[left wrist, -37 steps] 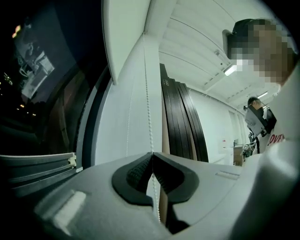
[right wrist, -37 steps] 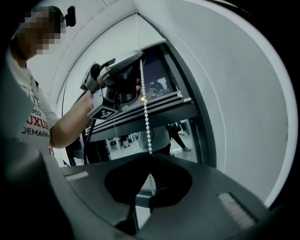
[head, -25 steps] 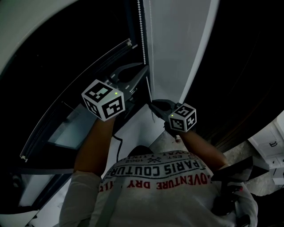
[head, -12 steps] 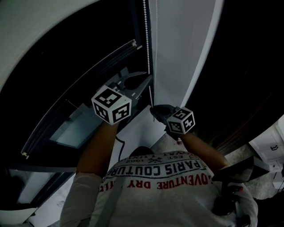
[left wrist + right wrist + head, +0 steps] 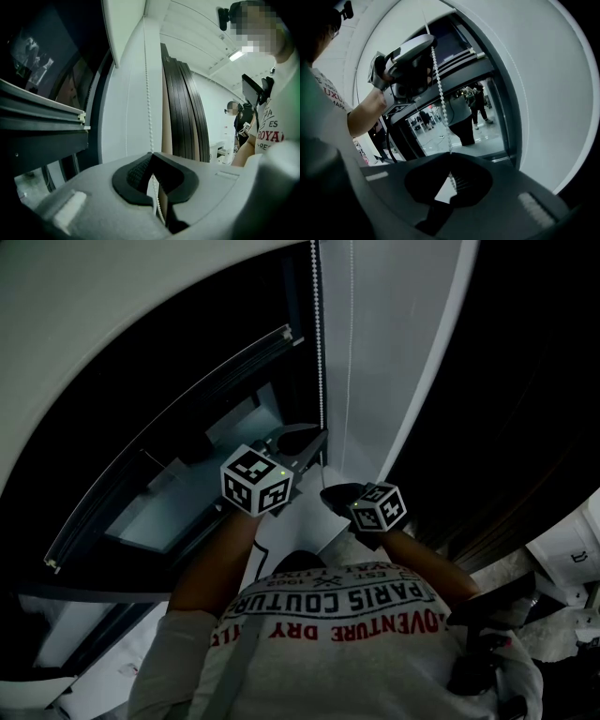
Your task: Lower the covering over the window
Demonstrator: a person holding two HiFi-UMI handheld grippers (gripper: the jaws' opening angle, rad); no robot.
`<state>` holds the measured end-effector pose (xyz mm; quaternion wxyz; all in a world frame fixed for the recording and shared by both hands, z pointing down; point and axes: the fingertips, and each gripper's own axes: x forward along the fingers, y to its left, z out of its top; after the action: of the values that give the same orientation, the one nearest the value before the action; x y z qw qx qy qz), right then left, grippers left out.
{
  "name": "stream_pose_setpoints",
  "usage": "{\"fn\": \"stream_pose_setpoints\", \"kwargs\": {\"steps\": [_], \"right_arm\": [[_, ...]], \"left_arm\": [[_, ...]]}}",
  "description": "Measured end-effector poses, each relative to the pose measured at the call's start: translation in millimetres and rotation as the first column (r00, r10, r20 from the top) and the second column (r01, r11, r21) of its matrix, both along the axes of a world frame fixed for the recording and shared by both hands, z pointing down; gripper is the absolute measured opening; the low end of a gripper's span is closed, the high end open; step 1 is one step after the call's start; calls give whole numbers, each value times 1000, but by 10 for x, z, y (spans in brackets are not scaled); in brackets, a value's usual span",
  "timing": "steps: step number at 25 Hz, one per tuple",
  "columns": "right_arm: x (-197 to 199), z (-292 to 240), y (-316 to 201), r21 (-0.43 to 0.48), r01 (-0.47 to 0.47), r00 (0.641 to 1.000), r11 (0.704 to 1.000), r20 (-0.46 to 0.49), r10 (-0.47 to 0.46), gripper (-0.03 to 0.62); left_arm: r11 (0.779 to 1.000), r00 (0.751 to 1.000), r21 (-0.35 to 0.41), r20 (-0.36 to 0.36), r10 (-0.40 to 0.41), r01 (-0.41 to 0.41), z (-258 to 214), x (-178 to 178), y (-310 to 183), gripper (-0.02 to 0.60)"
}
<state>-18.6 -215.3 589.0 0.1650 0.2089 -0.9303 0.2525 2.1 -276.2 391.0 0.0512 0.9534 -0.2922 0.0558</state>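
Note:
A white bead chain hangs beside the window frame. The dark blind ends in a bottom rail partway down the window, with glass showing below it. My left gripper is shut on the bead chain, which runs between its pads. Just below it, my right gripper is also shut on the bead chain. The right gripper view shows my left gripper higher on the same chain and the rail above the lit glass.
A white wall panel stands right of the chain, with dark slats beyond it. The window's white curved frame runs on the left. Another person stands in the background. A white cabinet is at the lower right.
Both grippers have sunk along the chain line, still shut on the chain. The left one dropped from beside the rail's end to well below it.

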Motion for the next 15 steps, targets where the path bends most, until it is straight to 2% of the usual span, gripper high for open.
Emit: {"fn": "stream_pose_setpoints", "kwargs": {"steps": [3,7,10,15], "right_arm": [[20,49,40,-11,25,999,1000,-24,-25,14],[52,-66,26,-4,71,997,997,-27,-71,124],[154,-283,-103,51,74,997,996,-31,-72,135],[258,-972,-320,189,43,998,981,32,-50,137]], "left_arm": [[1000,1000,-30,30,-1,1,192,-14,11,5],[996,995,-91,94,15,-6,573,-44,59,5],[991,993,-134,120,21,-5,857,-71,108,5],[988,996,-152,90,7,6,937,-86,144,5]]}}
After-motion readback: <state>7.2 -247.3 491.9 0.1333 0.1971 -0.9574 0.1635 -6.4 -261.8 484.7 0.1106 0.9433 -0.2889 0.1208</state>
